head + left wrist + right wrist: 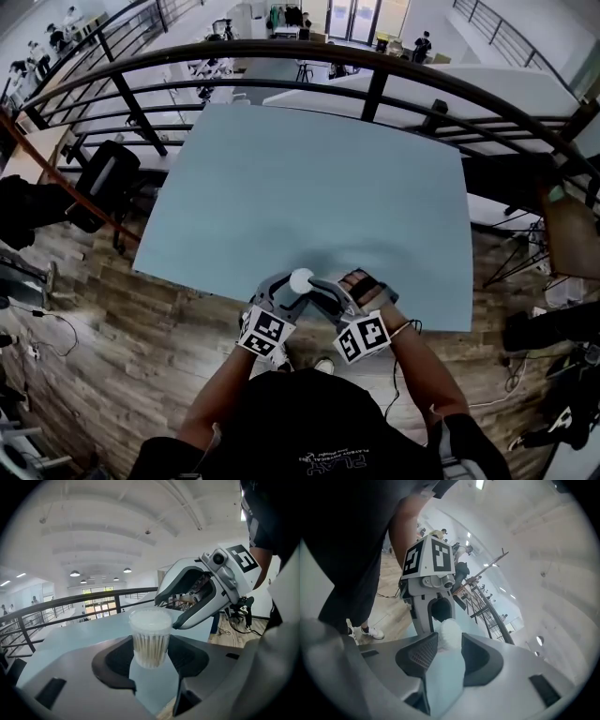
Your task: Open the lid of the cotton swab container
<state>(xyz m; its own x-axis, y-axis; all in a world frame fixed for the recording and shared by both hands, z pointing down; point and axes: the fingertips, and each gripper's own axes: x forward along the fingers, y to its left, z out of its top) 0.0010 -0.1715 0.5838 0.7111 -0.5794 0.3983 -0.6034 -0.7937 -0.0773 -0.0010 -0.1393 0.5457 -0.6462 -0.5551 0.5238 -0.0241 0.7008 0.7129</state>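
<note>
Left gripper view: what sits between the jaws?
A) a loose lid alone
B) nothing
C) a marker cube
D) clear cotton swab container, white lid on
D: the left gripper has its pads pressed on both sides of the clear cotton swab container, with the white lid seated on top.

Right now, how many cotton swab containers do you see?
1. The cotton swab container is clamped in the left tool, above the near edge of the table, its lid between the open jaws of the right tool. No other shows.
</note>
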